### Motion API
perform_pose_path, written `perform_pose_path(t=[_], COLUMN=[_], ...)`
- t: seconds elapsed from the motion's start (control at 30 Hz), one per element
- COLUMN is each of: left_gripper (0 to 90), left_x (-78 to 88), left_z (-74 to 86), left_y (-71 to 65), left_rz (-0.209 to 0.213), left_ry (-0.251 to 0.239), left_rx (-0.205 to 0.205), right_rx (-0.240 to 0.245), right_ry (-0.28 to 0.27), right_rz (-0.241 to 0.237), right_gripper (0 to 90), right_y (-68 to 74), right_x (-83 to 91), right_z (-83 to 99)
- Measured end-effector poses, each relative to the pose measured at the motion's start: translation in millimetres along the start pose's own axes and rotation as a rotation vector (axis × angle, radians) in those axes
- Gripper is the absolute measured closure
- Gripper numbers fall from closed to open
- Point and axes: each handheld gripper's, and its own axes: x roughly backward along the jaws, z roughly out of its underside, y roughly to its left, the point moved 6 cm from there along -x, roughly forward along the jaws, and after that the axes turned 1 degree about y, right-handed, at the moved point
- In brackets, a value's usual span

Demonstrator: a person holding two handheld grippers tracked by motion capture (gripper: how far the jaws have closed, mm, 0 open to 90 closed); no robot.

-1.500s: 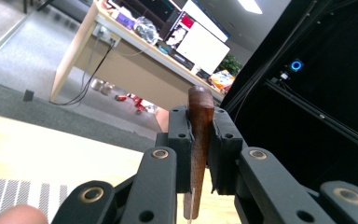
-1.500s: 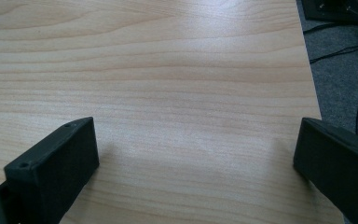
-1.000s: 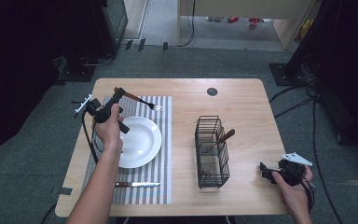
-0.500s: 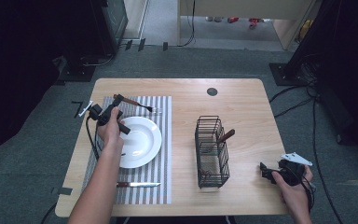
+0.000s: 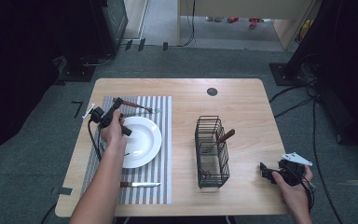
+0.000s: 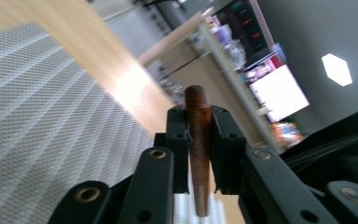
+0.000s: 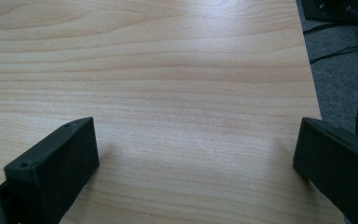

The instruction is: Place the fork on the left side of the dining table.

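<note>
Fork (image 5: pixel 135 105) handle clamped between left tongs (image 6: pixel 199 140), over placemat (image 5: pixel 161 140).

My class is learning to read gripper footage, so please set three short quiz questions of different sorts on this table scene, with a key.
1. True or false: the left gripper is clamped on a brown wooden handle.
2. Multiple choice: what lies on the striped placemat nearest the person? A) a knife B) a spoon C) a cup
3. Fill in: the right gripper, jaws apart, is over bare ____.

Key:
1. True; the handle belongs to the fork beyond the white plate.
2. A.
3. Table, to the right of the wire basket.
</note>
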Motion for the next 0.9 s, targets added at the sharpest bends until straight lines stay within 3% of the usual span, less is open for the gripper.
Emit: perform_pose_path(t=[0.07, 0.2, 0.27, 0.47, 0.53, 0.73, 0.77, 0.8, 0.83, 0.9], left_gripper=[78.1, 59.3, 49.2, 31.1, 26.3, 20.7, 19.3, 18.5, 18.6, 18.1], left_x=[-0.6, -3.4, -8.3, -14.3, -19.1, -25.6, -28.1, -28.1, -29.7, -34.0], left_z=[-0.4, -1.1, 0.7, -2.3, -3.1, -4.4, -4.7, -4.7, -4.9, -6.7], left_y=[2.3, 5.3, 7.1, 5.1, 6.0, 7.5, 9.7, 9.7, 10.4, 10.9], left_rz=[-0.006, -0.034, -0.063, -0.085, -0.131, -0.164, -0.208, -0.208, -0.238, -0.284], left_ry=[0.030, 0.071, 0.123, 0.192, 0.232, 0.256, 0.280, 0.280, 0.299, 0.355], left_rx=[0.017, 0.012, 0.031, 0.070, 0.063, 0.070, 0.055, 0.055, 0.051, -0.004], right_rx=[0.000, 0.000, 0.000, 0.000, 0.000, 0.000, 0.000, 0.000, 0.000, 0.000], right_ry=[0.000, 0.000, 0.000, 0.000, 0.000, 0.000, 0.000, 0.000, 0.000, 0.000], right_rz=[0.000, 0.000, 0.000, 0.000, 0.000, 0.000, 0.000, 0.000, 0.000, 0.000], right_gripper=[0.0, 0.0, 0.0, 0.0, 0.0, 0.0, 0.0, 0.0, 0.0, 0.0], right_y=[0.0, 0.0, 0.0, 0.0, 0.0, 0.0, 0.0, 0.0, 0.0, 0.0], right_x=[0.0, 0.0, 0.0, 0.0, 0.0, 0.0, 0.0, 0.0, 0.0, 0.0], right_z=[0.0, 0.0, 0.0, 0.0, 0.0, 0.0, 0.0, 0.0, 0.0, 0.0])
